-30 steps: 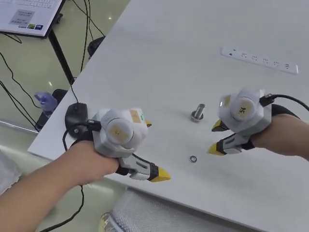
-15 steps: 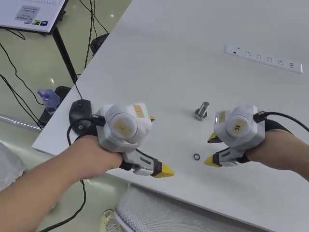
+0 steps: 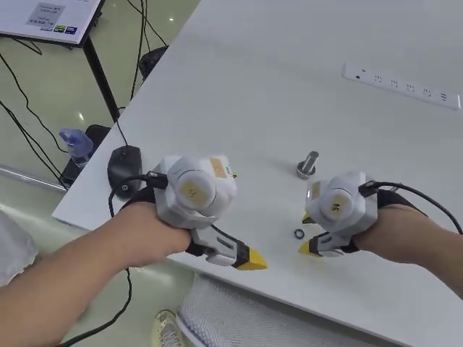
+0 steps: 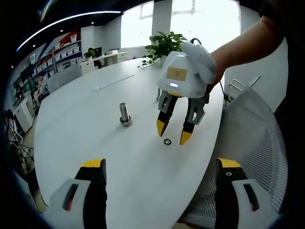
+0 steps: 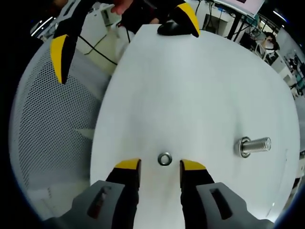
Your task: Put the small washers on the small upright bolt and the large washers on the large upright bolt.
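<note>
A small steel washer (image 3: 299, 233) lies flat on the white table (image 3: 275, 87) near its front edge. My right gripper (image 3: 304, 233) is open, its yellow tips low on either side of the washer. In the right gripper view the washer (image 5: 165, 159) sits just ahead of the gap between my right gripper's (image 5: 160, 166) jaws. An upright bolt (image 3: 307, 165) stands a little farther back; the bolt (image 4: 125, 114) has a washer or nut at its base. My left gripper (image 3: 241, 217) is wide open at the table's front left, holding nothing. From the left gripper view, the right gripper (image 4: 173, 133) hovers over the washer (image 4: 167, 141).
A white power strip (image 3: 401, 85) lies at the back right. A black mouse (image 3: 124, 165) with its cable sits at the table's left edge. A grey mesh chair (image 3: 217, 318) stands just below the front edge. The floor with cables lies to the left.
My right gripper has come down and left toward the front edge until its tips straddle the washer. The left gripper has barely moved; the head camera shifted slightly.
</note>
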{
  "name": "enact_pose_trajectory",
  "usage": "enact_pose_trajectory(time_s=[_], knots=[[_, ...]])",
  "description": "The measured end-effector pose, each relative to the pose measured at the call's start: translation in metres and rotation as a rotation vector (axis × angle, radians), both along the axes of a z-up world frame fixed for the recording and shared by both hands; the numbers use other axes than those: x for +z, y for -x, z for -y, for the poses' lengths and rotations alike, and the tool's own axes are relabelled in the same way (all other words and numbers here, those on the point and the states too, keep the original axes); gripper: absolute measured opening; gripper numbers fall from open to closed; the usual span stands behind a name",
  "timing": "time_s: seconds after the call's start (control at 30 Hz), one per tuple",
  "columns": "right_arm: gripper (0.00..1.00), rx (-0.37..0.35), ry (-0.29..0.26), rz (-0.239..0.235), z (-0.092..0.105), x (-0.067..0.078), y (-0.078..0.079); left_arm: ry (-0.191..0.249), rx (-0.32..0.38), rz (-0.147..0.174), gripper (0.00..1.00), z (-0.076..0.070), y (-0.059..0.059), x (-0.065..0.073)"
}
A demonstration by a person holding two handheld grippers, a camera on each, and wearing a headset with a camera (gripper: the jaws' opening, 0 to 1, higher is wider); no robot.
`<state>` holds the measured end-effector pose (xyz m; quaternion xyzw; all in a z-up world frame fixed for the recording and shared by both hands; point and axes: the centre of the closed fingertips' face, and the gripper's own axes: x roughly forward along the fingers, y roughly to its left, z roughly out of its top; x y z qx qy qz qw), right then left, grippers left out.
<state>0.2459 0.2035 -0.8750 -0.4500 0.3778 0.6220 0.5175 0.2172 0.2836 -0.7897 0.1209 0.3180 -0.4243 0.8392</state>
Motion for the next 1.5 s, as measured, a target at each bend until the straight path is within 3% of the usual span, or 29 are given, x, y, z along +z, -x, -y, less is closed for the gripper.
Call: enact_pose_trajectory(time_s=[0.43,0.73,0.8,0.9,0.97,1.03,1.13,1.17,1.23,1.37,1.5], knots=[[0.27,0.009,0.024,0.015,0.001,-0.005,-0.003,0.005,0.008,-0.016,0.98,-0.002,0.001,-0.003],[0.20,0.012,0.013,0.022,-0.001,-0.005,-0.003,0.001,-0.015,0.008,0.99,0.002,-0.002,-0.002],[0.17,0.017,0.013,0.027,-0.002,-0.006,-0.003,0.007,-0.010,-0.016,0.99,0.002,0.000,-0.005],[0.14,0.034,0.016,0.037,-0.002,-0.006,-0.002,0.011,-0.008,-0.029,0.99,0.003,0.001,-0.006],[0.14,0.031,0.019,0.035,-0.003,-0.006,-0.003,0.012,0.005,-0.058,0.99,0.002,0.003,-0.007],[0.14,0.025,0.019,0.031,-0.002,-0.006,-0.003,0.024,0.007,-0.044,0.99,0.002,0.001,-0.005],[0.14,0.015,0.020,0.032,-0.003,-0.006,-0.003,0.017,-0.011,-0.051,0.92,0.003,0.004,-0.006],[0.14,0.014,0.022,0.033,-0.003,-0.006,-0.004,0.002,-0.017,-0.028,0.92,0.002,0.003,-0.005],[0.14,0.008,0.026,0.032,-0.003,-0.006,-0.004,0.017,-0.003,-0.036,0.93,0.002,0.002,-0.004],[0.13,0.000,0.033,0.036,-0.001,-0.006,-0.006,-0.003,-0.007,-0.024,0.94,0.001,0.002,-0.005],[0.13,-0.034,0.024,0.028,0.001,-0.001,-0.012,0.004,-0.002,-0.020,0.95,0.002,0.001,-0.003]])
